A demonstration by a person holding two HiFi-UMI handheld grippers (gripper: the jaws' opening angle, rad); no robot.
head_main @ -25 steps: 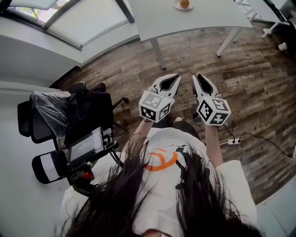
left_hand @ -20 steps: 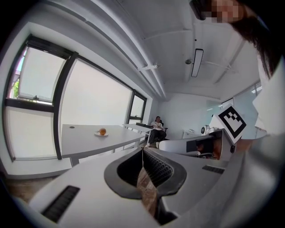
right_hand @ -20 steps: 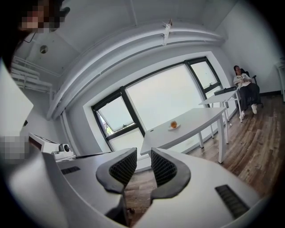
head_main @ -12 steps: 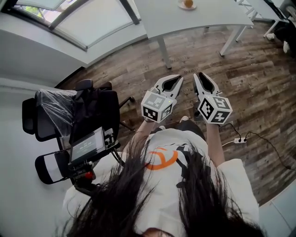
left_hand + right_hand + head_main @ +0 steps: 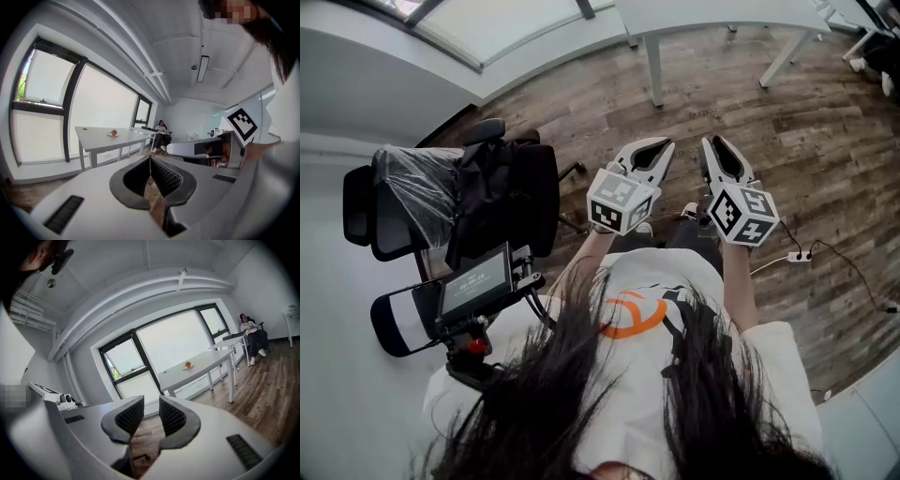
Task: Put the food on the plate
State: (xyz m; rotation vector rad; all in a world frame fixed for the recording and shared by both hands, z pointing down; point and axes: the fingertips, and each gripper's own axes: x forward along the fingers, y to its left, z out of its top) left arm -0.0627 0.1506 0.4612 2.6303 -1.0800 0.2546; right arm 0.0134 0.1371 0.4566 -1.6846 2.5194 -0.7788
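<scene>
On the white table (image 5: 213,359), round food (image 5: 188,364) sits on a plate (image 5: 184,367).

A dark wood-plank floor (image 5: 825,122) spreads beneath both tongs. Ahead of the left tongs (image 5: 664,144) and the right tongs (image 5: 713,142) stands a white rectangular table on white legs (image 5: 712,13). Beyond it are tall dark-framed windows (image 5: 173,341), bright with daylight. Left of the left tongs sits a black office chair draped in clear plastic (image 5: 422,202). Right of the right tongs a white power strip (image 5: 798,255) lies on the boards. A long ceiling lamp (image 5: 203,68) hangs overhead.
</scene>
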